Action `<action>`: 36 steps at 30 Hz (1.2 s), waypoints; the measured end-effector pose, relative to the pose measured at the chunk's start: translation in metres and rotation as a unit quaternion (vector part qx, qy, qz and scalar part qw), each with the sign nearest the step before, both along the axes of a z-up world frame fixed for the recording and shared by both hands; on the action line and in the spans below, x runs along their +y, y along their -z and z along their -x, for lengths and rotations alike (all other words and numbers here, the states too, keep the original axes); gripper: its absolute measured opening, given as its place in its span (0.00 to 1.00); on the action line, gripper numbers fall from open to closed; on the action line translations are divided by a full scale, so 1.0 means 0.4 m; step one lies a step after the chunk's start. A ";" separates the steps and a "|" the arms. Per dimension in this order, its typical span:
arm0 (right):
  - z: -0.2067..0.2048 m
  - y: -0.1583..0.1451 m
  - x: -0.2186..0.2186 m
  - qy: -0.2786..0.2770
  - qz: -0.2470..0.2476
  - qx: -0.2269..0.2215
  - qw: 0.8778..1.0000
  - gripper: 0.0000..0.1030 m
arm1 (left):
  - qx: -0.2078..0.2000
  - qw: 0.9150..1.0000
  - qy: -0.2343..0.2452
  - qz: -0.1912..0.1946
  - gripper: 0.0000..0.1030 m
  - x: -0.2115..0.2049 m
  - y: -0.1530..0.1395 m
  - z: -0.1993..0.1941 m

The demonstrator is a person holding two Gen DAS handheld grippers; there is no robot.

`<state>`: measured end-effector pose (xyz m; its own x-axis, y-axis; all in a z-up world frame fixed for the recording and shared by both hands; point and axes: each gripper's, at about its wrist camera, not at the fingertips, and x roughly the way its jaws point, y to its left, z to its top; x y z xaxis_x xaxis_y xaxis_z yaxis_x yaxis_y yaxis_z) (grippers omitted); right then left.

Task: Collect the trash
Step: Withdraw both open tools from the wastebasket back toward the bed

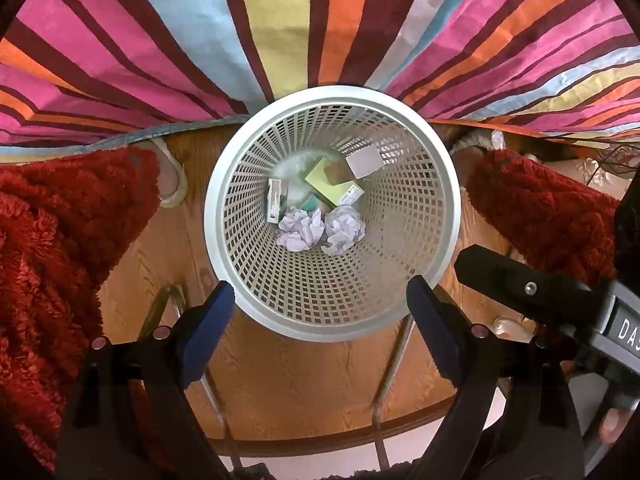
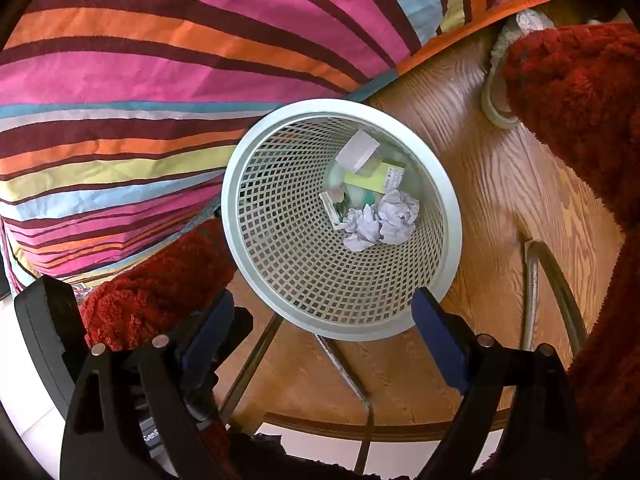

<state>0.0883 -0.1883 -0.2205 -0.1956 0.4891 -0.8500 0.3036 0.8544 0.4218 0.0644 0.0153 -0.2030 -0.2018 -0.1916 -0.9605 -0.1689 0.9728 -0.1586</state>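
A pale mesh wastebasket (image 1: pixel 448 216) stands mid-frame on a wooden surface (image 1: pixel 304 376), against a striped cloth (image 1: pixel 160 40). At its bottom lie two crumpled paper balls (image 1: pixel 320 230), a yellow-green box (image 1: pixel 332 188) and what may be other small cartons. The left gripper (image 1: pixel 320 308) hovers over the near rim, jaws wide, nothing between them. The right gripper (image 2: pixel 324 320) does likewise. Red shaggy fabric (image 1: pixel 48 248) fills the frame's sides.
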 end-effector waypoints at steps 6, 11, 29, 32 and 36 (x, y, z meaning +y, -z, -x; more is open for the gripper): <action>0.003 -0.026 -0.003 -0.002 0.001 -0.024 1.000 0.84 | -0.040 0.999 0.012 0.002 0.83 -0.013 -0.050 0.005; 0.007 -0.078 -0.004 -0.009 0.003 -0.071 0.997 0.84 | -0.091 0.996 0.009 -0.003 0.89 -0.008 -0.108 0.005; -0.015 -0.353 -0.002 -0.025 0.051 -0.365 0.929 0.88 | -0.292 0.955 -0.037 -0.026 0.93 0.038 -0.311 -0.014; -0.020 -0.396 -0.003 -0.033 0.067 -0.416 0.906 0.91 | -0.315 0.948 -0.032 -0.024 0.93 0.041 -0.339 -0.026; -0.041 -0.441 -0.012 -0.047 0.089 -0.468 0.878 0.91 | -0.343 0.938 -0.015 -0.041 0.93 0.043 -0.382 -0.052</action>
<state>0.1049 -0.1932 -0.0441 0.5966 0.3521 -0.7212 -0.1806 0.9345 0.3068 0.0851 0.0326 -0.0502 0.4729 -0.1079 -0.8745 -0.0826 0.9827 -0.1659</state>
